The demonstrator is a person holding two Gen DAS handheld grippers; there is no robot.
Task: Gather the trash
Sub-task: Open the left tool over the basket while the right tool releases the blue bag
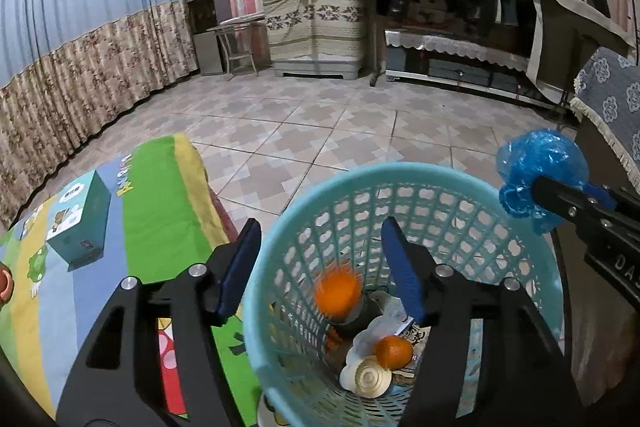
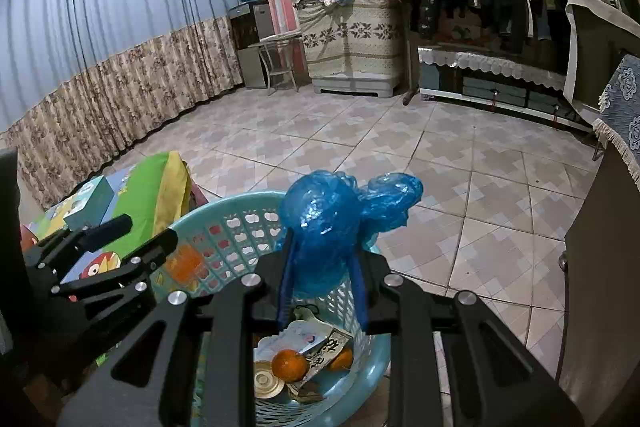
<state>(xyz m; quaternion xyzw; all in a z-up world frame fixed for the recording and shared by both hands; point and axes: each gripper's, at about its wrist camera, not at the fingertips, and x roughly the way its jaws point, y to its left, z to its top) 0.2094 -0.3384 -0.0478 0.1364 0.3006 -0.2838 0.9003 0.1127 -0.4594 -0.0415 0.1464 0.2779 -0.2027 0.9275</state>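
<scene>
The turquoise basket point(image 1: 400, 183) stands on the tiled floor point(image 2: 440, 167) beside the bright mat point(image 1: 160, 211). Straddling its rim, the left hand-held gripper point(image 1: 320, 259) has its jaws apart, gripping nothing; a blurred orange point(image 1: 336, 291) is inside the basket below them. The right hand-held gripper point(image 2: 324, 279) is clamped on a crumpled blue plastic bag point(image 2: 332, 223) above the basket, its long axis running sideways, the knotted end pointing away from the mat.
</scene>
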